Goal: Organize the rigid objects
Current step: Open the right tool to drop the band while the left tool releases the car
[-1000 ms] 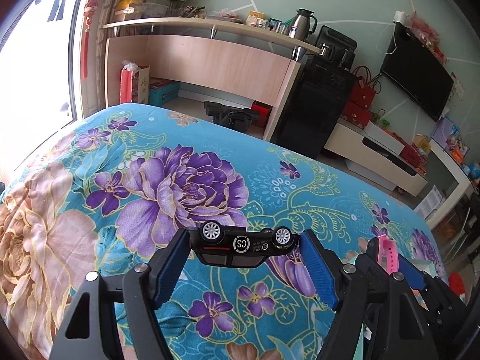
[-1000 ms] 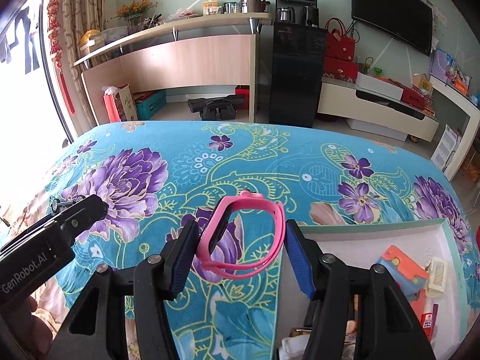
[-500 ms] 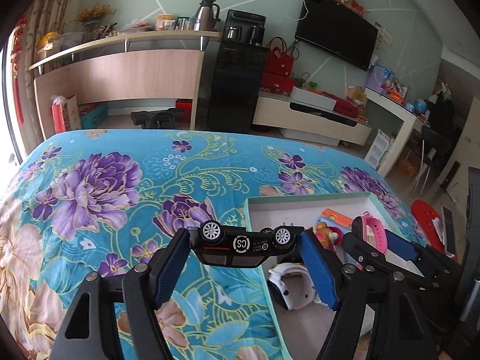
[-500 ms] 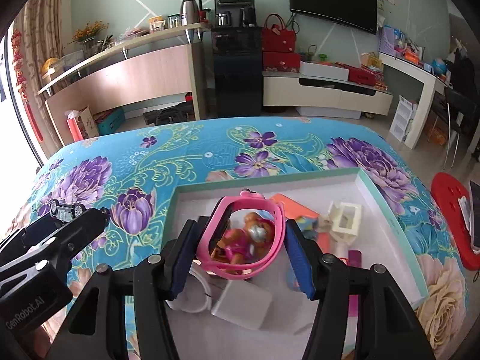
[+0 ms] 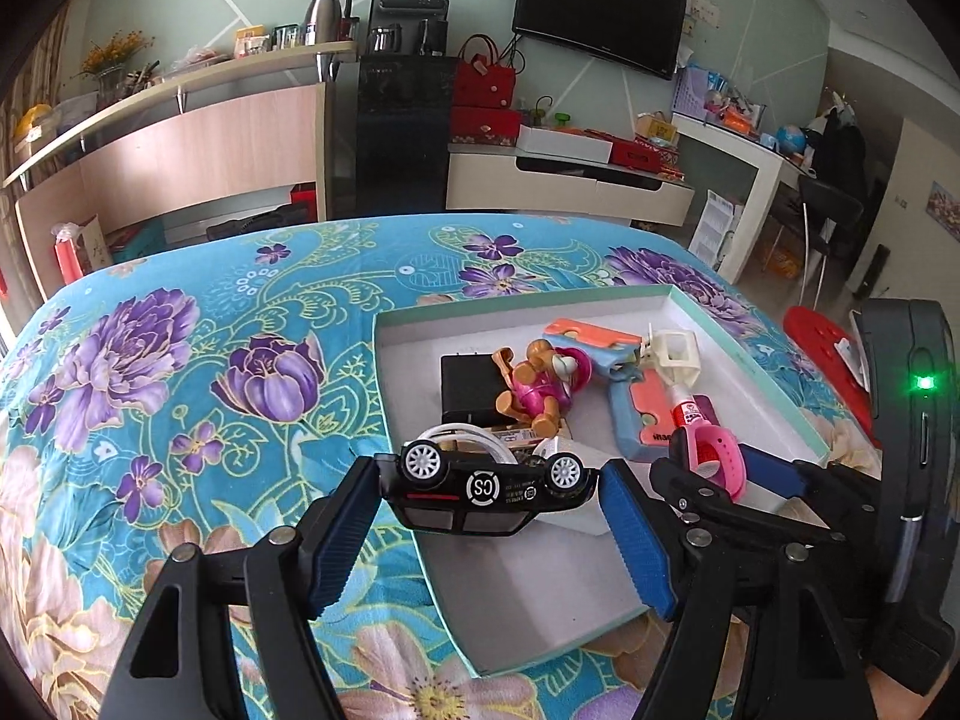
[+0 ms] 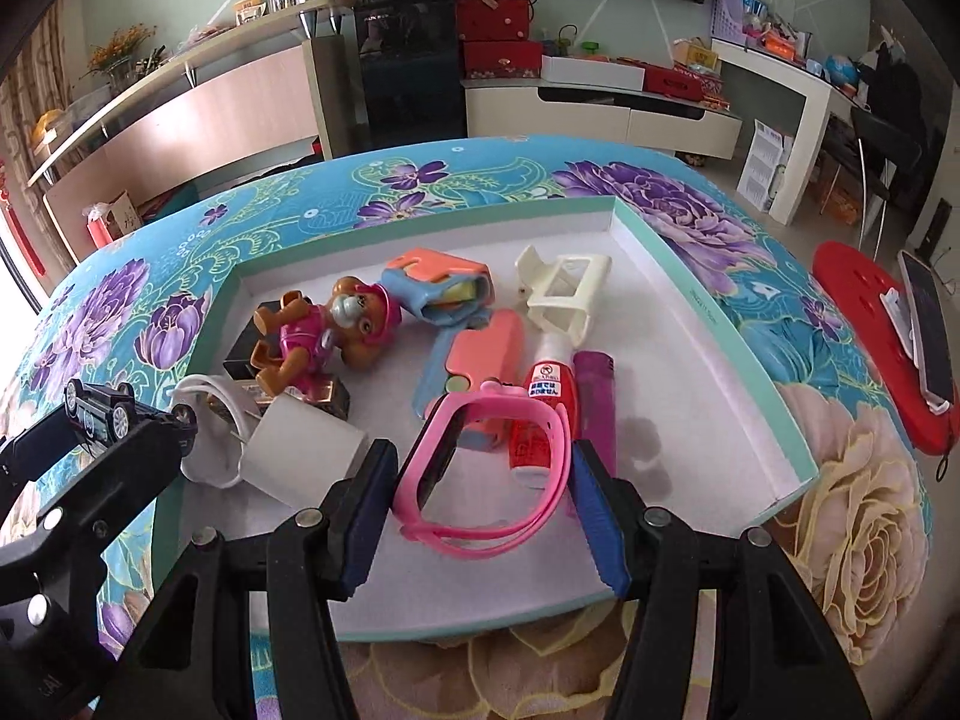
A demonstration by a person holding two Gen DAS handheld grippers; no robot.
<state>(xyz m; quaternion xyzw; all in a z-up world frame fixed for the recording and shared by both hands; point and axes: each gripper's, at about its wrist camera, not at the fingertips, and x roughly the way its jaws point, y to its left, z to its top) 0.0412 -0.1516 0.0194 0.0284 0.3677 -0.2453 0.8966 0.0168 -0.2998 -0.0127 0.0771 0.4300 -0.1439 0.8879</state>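
The left tongs are pinching a small black toy car, upside down, over the near-left edge of the shallow white tray with a mint-green rim on the flowered bed cover; the right tongs are gripping a pink plastic watch band over the tray's near part; a brown and pink toy dog is lying inside the tray, toward its far-left corner.
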